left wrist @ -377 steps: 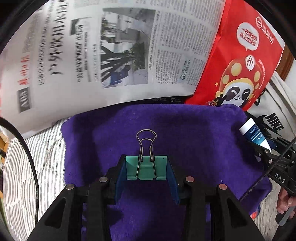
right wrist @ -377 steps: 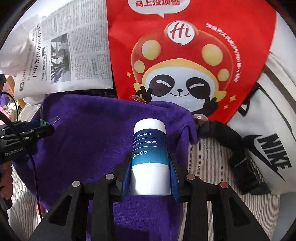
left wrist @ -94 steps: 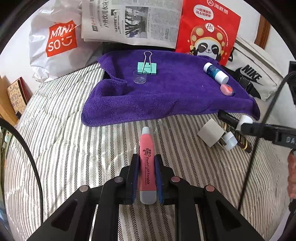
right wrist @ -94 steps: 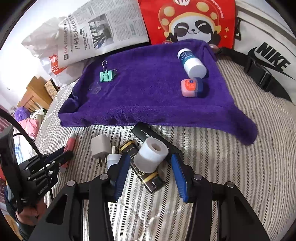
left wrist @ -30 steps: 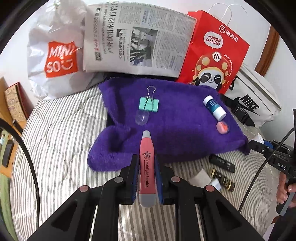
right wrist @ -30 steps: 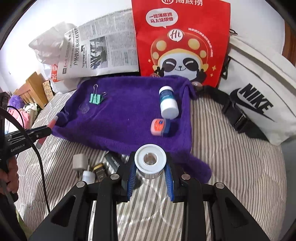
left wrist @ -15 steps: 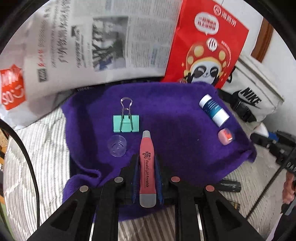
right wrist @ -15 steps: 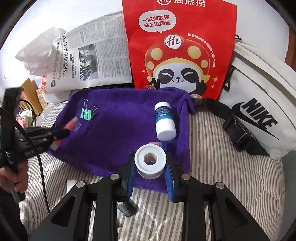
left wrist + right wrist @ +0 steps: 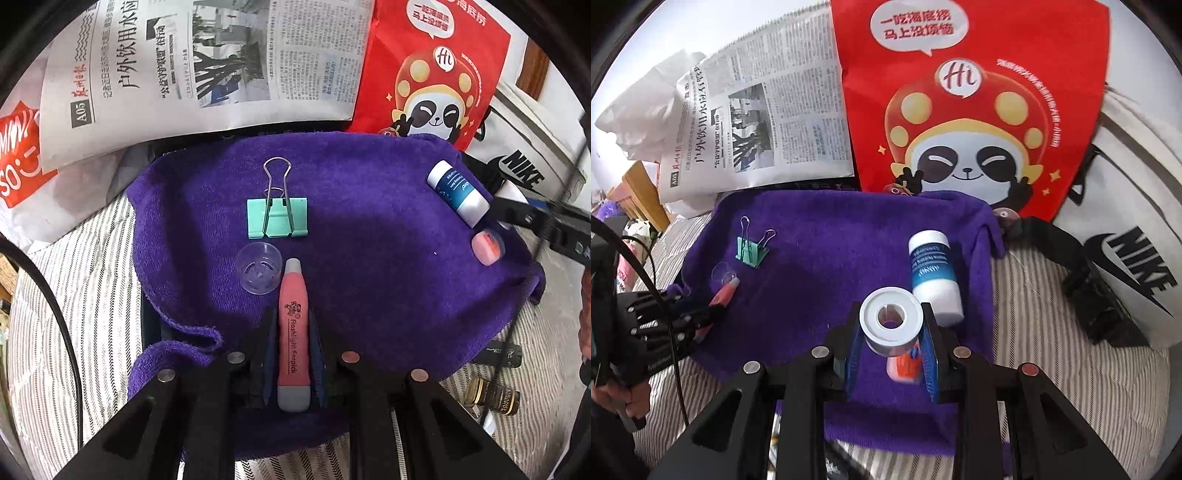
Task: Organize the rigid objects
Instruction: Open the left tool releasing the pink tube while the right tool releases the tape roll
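Four items rest on the purple towel (image 9: 369,258); two more arrive in the grippers.

From left: binder clip (image 9: 277,219), clear cap (image 9: 258,272), then the pink flashlight pen (image 9: 293,332) low over the towel, left gripper (image 9: 293,354) just easing open around it. The right gripper (image 9: 892,334) clamps the white tape roll (image 9: 889,320) above the orange-lidded jar (image 9: 487,247), beside the blue bottle (image 9: 934,277). Dark tubes (image 9: 495,373) remain on the striped bedding (image 9: 74,314).
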`<move>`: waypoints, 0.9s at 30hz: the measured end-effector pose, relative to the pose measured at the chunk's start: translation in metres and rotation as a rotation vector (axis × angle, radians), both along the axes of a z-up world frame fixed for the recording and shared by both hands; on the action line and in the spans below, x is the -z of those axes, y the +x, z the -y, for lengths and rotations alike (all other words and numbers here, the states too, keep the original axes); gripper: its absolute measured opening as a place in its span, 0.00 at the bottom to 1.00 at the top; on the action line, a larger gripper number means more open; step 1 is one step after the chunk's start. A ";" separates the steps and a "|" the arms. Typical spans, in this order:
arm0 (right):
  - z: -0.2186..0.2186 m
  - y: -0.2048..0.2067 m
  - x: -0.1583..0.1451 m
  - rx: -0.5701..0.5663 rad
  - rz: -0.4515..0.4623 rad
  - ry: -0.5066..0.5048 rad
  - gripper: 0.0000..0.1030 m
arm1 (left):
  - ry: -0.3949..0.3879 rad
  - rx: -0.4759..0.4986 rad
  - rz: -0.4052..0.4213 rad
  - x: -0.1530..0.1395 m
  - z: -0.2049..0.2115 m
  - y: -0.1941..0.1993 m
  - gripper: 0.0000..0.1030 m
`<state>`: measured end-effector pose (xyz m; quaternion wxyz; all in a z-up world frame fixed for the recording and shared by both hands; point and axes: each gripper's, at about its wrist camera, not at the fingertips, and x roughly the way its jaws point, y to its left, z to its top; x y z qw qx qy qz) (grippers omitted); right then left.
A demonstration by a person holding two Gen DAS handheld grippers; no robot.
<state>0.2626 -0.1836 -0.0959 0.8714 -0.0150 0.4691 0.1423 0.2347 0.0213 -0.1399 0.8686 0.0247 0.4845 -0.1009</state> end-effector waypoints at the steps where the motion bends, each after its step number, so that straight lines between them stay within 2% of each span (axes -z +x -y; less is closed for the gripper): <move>1: -0.002 0.004 0.002 -0.002 -0.002 -0.001 0.28 | -0.013 0.005 -0.003 0.000 0.001 -0.001 0.24; 2: -0.004 0.007 0.003 -0.006 -0.005 -0.001 0.28 | -0.028 0.009 -0.007 0.000 0.002 0.000 0.33; 3: -0.006 0.010 0.005 -0.008 -0.010 0.002 0.28 | -0.045 0.009 -0.010 -0.001 0.002 0.000 0.37; 5: -0.011 0.018 0.010 -0.009 -0.017 -0.005 0.28 | -0.032 0.000 -0.010 -0.001 0.003 0.000 0.38; 7: -0.015 0.025 0.013 -0.017 -0.017 -0.016 0.28 | 0.024 -0.020 -0.010 -0.004 0.003 -0.003 0.38; 10: -0.021 0.035 0.020 -0.028 -0.026 -0.029 0.28 | 0.040 -0.026 0.003 -0.013 -0.005 -0.013 0.39; 13: -0.026 0.045 0.027 -0.038 -0.037 -0.040 0.28 | 0.043 -0.041 0.019 -0.023 -0.014 -0.023 0.47; 19: -0.037 0.059 0.038 -0.045 -0.053 -0.045 0.28 | 0.060 -0.071 0.026 -0.031 -0.032 -0.040 0.47; 23: -0.040 0.067 0.043 -0.042 -0.056 -0.067 0.28 | 0.018 -0.087 0.054 -0.038 -0.042 -0.053 0.47; 27: -0.042 0.071 0.049 -0.026 -0.082 -0.084 0.28 | 0.043 -0.088 0.075 -0.045 -0.041 -0.058 0.47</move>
